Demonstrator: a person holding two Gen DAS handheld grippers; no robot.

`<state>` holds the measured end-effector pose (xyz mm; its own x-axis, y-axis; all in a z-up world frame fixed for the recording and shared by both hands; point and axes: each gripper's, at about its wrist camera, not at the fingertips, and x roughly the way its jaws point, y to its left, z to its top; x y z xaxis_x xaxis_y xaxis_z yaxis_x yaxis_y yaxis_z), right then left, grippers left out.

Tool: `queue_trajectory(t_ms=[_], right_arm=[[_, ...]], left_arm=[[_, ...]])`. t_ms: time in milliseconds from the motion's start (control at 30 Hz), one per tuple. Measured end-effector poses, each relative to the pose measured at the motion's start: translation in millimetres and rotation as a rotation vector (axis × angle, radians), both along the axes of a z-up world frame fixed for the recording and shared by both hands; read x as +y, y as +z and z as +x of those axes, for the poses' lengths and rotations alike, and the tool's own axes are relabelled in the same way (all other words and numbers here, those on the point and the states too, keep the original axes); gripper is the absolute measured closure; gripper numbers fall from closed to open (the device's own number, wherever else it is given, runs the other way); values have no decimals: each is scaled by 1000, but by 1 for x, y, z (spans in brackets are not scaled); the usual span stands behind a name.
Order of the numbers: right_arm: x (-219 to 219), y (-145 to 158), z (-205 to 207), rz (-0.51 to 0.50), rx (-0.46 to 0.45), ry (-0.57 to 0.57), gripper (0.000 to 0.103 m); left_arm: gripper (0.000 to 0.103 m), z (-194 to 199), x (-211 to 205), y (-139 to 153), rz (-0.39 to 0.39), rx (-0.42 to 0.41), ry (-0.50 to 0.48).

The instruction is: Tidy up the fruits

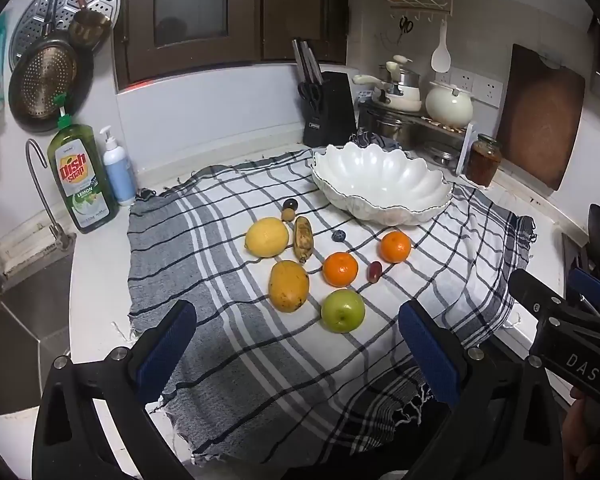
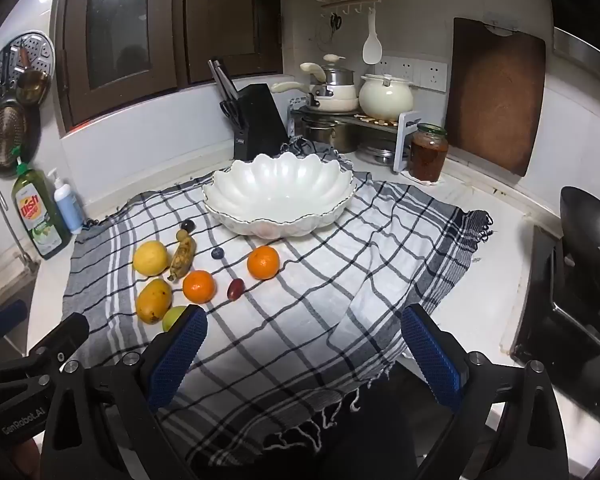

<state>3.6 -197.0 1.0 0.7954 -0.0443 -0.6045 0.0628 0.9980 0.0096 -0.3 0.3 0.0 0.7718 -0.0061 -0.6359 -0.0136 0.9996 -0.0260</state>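
We see both claws spread, gripping nothing: left claw (image 1: 296, 344), right claw (image 2: 300, 344). Fruit sits on the checked cloth (image 1: 220, 352) on the desk: green apple (image 1: 343, 311), mango (image 1: 289, 286), two oranges, lemon (image 1: 267, 237). Empty white scalloped bowl (image 1: 380, 182) at 1 o'clock, apart. Small dark fruits probably grapes.

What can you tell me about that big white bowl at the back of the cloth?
The white bowl is wide and shallow, shaped like a scallop shell with fluted sides and a wavy rim edged by a thin dark line. It looks like glossy ceramic. It stands upright and empty on the checked cloth, behind the loose fruit, none of which touches it. The knife block and a jar stand beyond it. Neither gripper is near it.
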Motion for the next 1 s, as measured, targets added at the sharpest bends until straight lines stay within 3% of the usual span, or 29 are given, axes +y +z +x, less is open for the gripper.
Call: queue_trajectory(t_ms=[1000], right_arm=[[-5,-3,1,5,14,-10,5]], left_arm=[[0,-6,-4,2,25,0,3]])
